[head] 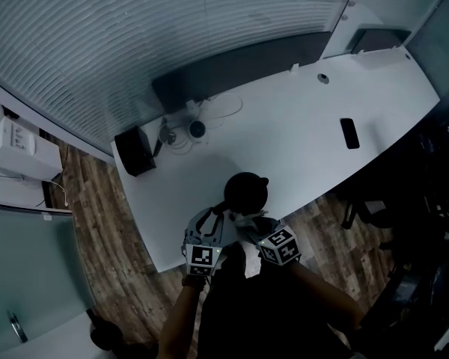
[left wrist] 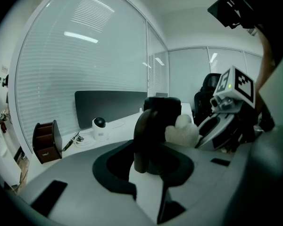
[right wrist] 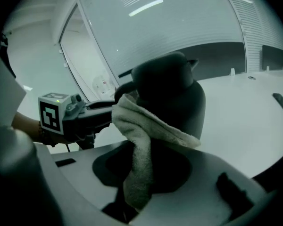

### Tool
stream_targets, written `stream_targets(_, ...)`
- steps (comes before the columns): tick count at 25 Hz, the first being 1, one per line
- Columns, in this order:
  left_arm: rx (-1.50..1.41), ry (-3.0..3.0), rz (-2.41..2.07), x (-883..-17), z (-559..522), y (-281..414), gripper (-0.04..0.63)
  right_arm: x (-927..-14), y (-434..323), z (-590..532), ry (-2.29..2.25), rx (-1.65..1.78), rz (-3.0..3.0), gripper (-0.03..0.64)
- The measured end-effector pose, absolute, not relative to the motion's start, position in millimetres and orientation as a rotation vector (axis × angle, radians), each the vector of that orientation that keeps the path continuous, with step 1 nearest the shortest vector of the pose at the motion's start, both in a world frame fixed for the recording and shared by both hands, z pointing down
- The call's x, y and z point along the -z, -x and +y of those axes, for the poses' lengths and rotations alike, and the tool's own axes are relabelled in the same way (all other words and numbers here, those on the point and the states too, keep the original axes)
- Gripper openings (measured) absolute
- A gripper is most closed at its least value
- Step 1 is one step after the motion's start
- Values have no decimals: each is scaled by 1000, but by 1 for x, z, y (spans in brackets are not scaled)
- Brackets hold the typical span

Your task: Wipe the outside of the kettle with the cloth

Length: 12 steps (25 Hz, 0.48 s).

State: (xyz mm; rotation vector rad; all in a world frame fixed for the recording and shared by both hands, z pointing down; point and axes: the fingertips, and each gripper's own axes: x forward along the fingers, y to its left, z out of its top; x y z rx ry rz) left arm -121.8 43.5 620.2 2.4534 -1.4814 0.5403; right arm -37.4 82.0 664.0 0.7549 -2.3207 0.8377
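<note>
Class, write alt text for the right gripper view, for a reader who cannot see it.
The right gripper pinches a pale cloth draped against the side of a dark kettle. At left, the left gripper holds the kettle; a white desk stretches at right.

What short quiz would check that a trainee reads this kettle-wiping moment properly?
1. True or false: the cloth lies flat on the desk, clear of the kettle.
2. What is the left gripper shut on? A. the kettle's handle B. the cloth C. nothing
3. Short answer: in the head view, what dark flat thing lies alone on the desk to the kettle's right?
Key: 1. False: the right gripper holds it against the kettle's side. 2. A. 3. The phone.
</note>
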Motion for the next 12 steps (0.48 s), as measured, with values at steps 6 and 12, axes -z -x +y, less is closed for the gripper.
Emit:
stream_targets(6,-561,-2467,-1493,-615,42,121,114,-711,37,84,-715,-919,-2220,89)
stream_targets(12,-523,-2444,-1495,-620,44,121,114,-743,36,86,-683,-968,-2148,89)
